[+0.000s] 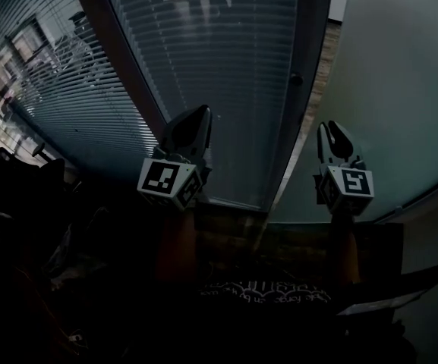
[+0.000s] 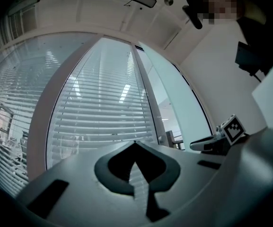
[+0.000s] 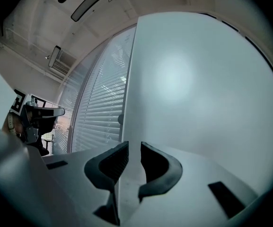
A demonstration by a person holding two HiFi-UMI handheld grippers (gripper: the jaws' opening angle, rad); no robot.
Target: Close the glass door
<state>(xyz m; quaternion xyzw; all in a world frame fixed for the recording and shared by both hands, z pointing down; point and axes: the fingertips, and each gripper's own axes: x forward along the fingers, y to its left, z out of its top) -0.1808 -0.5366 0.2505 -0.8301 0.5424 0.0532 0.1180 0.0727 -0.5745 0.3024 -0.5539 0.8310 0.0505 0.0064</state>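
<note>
Glass door (image 1: 389, 89), a frosted pane, stands to the right of the slatted blinds (image 1: 203, 67), with its dark frame edge between them. The right gripper (image 3: 134, 148) points at that edge with jaws slightly apart, though whether they touch it is unclear. The left gripper (image 2: 135, 144) faces the blinds, tips together on nothing.

Head view: looked steeply down from above, facing the blinds (image 1: 203, 51) and the frosted glass door (image 1: 401, 89).
Left gripper view: sat low, facing the blinds.
Right gripper view: sat close against the door.
Shared: the blinds.
</note>
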